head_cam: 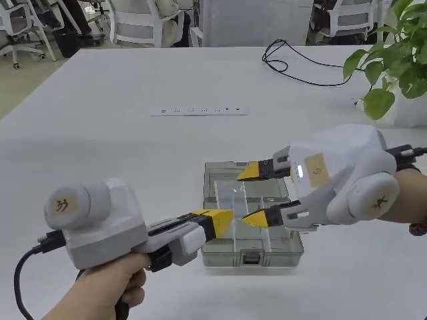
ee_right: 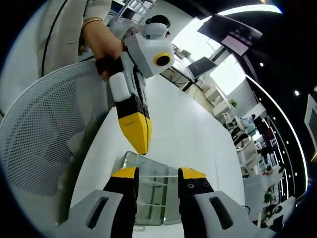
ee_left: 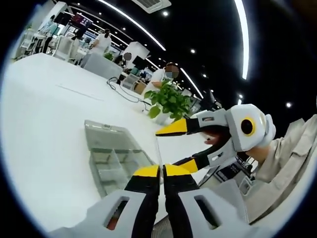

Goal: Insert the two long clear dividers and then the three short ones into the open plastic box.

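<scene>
The left tool (head_cam: 223,219) is clenched on a thin clear divider (ee_left: 158,154) above the open plastic box (head_cam: 220,172). Just beside it, the right tool (head_cam: 241,197) hovers with its jaws spread.

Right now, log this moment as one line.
left gripper shut on clear divider | right gripper open over box | box open on table

White hand-held grippers (head_cam: 223,219) (head_cam: 242,197), yellow-tipped black jaws

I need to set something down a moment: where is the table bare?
Bare table stretches between the power strip and the box, and along the left. It is crowded over the box, where the left tool, gripping a divider, meets the right tool; the cable and plant take the far right.
</scene>
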A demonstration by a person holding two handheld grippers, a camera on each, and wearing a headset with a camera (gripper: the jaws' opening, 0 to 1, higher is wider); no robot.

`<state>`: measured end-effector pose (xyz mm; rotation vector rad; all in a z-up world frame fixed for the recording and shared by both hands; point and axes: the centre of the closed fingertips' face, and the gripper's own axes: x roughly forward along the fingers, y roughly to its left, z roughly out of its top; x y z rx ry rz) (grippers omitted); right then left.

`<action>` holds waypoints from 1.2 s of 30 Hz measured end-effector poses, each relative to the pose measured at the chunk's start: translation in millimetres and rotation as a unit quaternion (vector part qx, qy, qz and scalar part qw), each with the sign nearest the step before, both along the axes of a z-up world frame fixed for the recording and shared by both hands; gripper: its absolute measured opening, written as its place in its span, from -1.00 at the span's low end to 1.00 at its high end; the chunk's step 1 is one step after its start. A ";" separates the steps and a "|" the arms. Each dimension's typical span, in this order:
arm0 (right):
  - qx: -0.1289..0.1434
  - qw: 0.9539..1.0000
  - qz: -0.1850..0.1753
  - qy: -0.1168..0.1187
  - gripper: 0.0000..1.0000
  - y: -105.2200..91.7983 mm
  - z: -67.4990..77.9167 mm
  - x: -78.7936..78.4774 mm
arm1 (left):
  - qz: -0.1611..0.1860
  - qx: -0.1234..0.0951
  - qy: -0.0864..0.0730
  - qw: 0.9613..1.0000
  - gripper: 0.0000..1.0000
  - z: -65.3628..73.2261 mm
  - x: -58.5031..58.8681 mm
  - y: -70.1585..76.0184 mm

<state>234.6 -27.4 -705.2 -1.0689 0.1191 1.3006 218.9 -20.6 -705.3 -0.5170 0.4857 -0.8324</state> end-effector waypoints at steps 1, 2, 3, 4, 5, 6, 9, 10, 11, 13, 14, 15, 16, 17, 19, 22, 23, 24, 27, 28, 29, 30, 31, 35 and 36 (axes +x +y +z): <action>-0.001 1.000 -0.001 0.000 -0.36 -0.3 -0.3 -0.3 | -0.001 -0.003 0.005 1.000 -1.00 -0.1 -0.6 -0.4; -0.001 1.000 -0.002 0.001 -0.36 -0.7 -0.5 -0.3 | -0.001 0.000 0.005 1.000 -1.00 -0.3 -0.6 -0.5; 0.000 1.000 -0.003 0.001 -0.36 -0.9 -0.6 -0.2 | -0.001 0.000 0.009 1.000 -1.00 -0.4 -0.8 -0.8; 0.000 1.000 -0.006 0.002 -0.35 -1.5 -0.6 0.2 | 0.000 -0.002 0.014 1.000 -1.00 -0.1 -0.2 -1.3; 0.002 1.000 -0.009 0.002 -0.35 -1.7 -0.4 0.6 | 0.001 -0.001 0.016 1.000 -1.00 0.1 0.3 -1.3; 0.003 1.000 -0.012 0.003 -0.35 -2.1 -0.4 0.9 | 0.001 -0.001 0.018 1.000 -1.00 0.3 0.8 -1.9; 0.007 1.000 -0.019 -0.001 -0.34 -3.0 1.3 3.3 | 0.001 0.002 0.019 1.000 -1.00 2.0 2.2 -2.6; 0.009 1.000 -0.022 -0.002 -0.34 -3.3 2.1 3.9 | 0.000 0.005 0.016 1.000 -1.00 3.3 2.6 -3.3; 0.012 1.000 -0.022 0.001 -0.32 -3.5 2.9 3.8 | 0.000 0.014 0.014 1.000 -1.00 2.7 3.5 -3.1; 0.023 0.999 -0.030 0.017 -0.32 -4.0 3.9 4.0 | -0.008 0.052 -0.011 0.999 -1.00 -0.7 5.2 -0.6; 0.025 0.999 -0.031 0.020 -0.31 -4.4 3.9 4.3 | -0.010 0.051 -0.013 0.999 -1.00 0.4 5.5 -1.3; 0.027 0.999 -0.033 0.024 -0.31 -4.9 3.6 4.4 | -0.011 0.054 -0.018 0.998 -1.00 1.3 6.1 -1.4; 0.031 0.998 -0.037 0.030 -0.31 -5.3 3.8 4.8 | -0.016 0.072 -0.032 0.997 -1.00 -0.7 8.6 0.8; 0.037 0.998 -0.041 0.039 -0.31 -5.3 3.8 4.2 | -0.017 0.090 -0.043 0.995 -1.00 -2.8 10.0 2.8; 0.050 0.996 -0.046 0.056 -0.32 -4.2 5.6 3.4 | -0.021 0.134 -0.069 0.988 -1.00 -7.1 12.1 6.7; 0.063 0.994 -0.051 0.073 -0.32 -3.0 8.2 3.0 | -0.043 0.185 -0.109 0.976 -1.00 -9.8 12.2 8.5; 0.065 0.993 -0.051 0.078 -0.32 -2.8 8.5 2.7 | -0.048 0.196 -0.116 0.973 -1.00 -11.2 12.5 9.3; 0.069 0.993 -0.053 0.084 -0.33 -2.6 8.7 2.7 | -0.056 0.205 -0.125 0.969 -1.00 -11.8 12.0 9.1; 0.075 0.991 -0.052 0.100 -0.34 -2.4 9.2 2.3 | -0.075 0.239 -0.148 0.957 -1.00 -14.6 11.4 11.2; 0.077 0.990 -0.052 0.106 -0.34 -2.5 9.4 2.3 | -0.083 0.241 -0.154 0.955 -1.00 -14.4 10.4 9.8; 0.077 0.990 -0.050 0.111 -0.35 -2.8 8.9 1.8 | -0.088 0.243 -0.161 0.952 -1.00 -13.7 9.6 9.0; 0.078 0.989 -0.048 0.115 -0.36 -2.6 8.9 1.0 | -0.096 0.250 -0.168 0.949 -1.00 -13.7 8.7 8.4; 0.077 0.988 -0.045 0.123 -0.37 -2.3 7.9 -0.5 | -0.109 0.263 -0.181 0.941 -1.00 -14.3 7.1 7.6; 0.071 0.987 -0.032 0.140 -0.41 -1.7 4.5 -6.1 | -0.144 0.295 -0.209 0.921 -1.00 -17.8 2.2 3.4; 0.069 0.986 -0.028 0.147 -0.44 -1.7 3.2 -8.2 | -0.149 0.294 -0.208 0.921 -1.00 -18.5 0.9 2.4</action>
